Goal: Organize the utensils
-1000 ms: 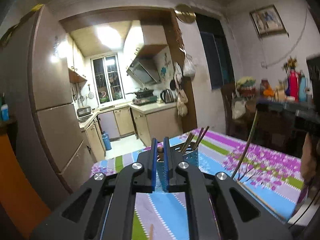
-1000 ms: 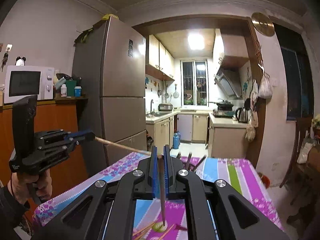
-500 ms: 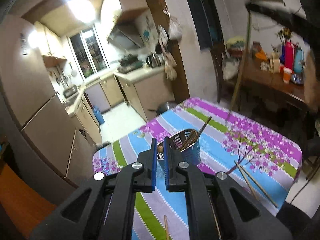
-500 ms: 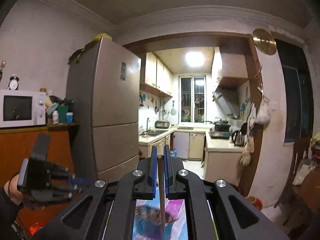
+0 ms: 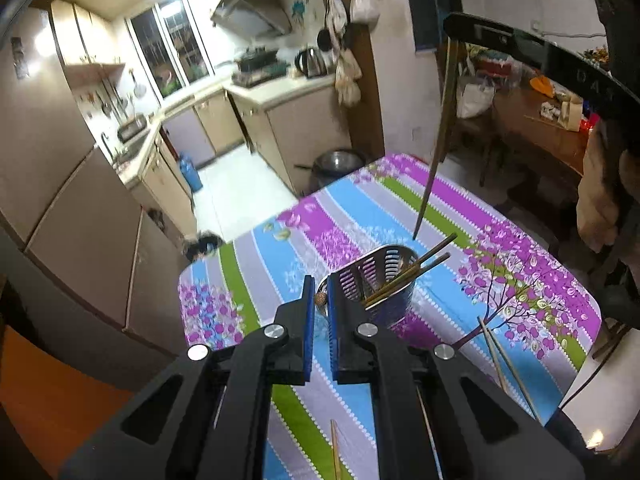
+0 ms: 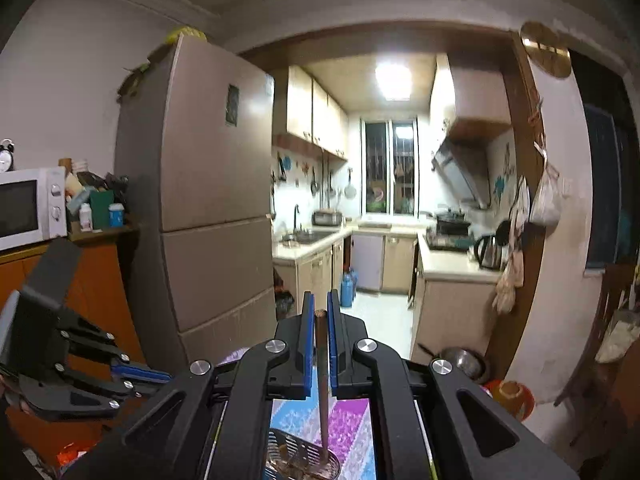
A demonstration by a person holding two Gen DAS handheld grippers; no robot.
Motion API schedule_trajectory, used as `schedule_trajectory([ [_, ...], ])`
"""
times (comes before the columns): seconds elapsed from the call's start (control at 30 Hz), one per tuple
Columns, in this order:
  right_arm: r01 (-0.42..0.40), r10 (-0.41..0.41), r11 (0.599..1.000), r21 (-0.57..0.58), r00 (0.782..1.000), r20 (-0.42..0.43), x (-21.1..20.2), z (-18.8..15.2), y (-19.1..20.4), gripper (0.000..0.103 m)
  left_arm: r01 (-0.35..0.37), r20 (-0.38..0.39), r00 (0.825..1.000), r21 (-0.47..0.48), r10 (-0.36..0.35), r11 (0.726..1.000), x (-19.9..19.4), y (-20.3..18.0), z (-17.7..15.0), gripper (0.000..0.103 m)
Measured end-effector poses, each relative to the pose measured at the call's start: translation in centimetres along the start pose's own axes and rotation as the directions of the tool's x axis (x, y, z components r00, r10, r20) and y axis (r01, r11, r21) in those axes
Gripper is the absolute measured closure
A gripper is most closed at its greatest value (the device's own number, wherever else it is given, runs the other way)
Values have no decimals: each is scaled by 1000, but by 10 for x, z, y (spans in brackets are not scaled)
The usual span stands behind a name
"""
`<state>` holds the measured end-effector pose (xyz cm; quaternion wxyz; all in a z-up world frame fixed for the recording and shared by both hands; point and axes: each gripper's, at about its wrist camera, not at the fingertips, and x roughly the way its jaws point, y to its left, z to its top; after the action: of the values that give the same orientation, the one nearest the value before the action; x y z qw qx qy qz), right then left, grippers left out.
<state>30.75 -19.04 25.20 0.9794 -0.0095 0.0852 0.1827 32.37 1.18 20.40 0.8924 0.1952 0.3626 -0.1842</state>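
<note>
Hanging upright from the right gripper (image 6: 318, 314), a chopstick (image 6: 322, 384) now has its tip just above the slotted metal holder (image 5: 390, 280) on the counter (image 5: 520, 280); a second ago both hands were lower. The left gripper (image 5: 318, 292) is clamped on another chopstick's end (image 5: 319, 298). Several sticks already lean inside the holder, and loose chopsticks (image 5: 508, 364) remain on the cloth. The drop looks close.

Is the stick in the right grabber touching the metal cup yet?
Apart. The left wrist view shows the chopstick hanging from the right gripper, its tip above the holder with striped cloth visible between.
</note>
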Motion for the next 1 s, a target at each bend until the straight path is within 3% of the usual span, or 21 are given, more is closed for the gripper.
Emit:
schedule_trajectory([
  [0.47,-2,5,998,68,999,-44,30,-26,-4,96,35,-39,999,-65,-38,997,13,5,22,98],
  [1.0,7,2,995,96,996,-90,50,-41,-12,96,32,-92,995,-71,-39,997,27,1,29,98],
])
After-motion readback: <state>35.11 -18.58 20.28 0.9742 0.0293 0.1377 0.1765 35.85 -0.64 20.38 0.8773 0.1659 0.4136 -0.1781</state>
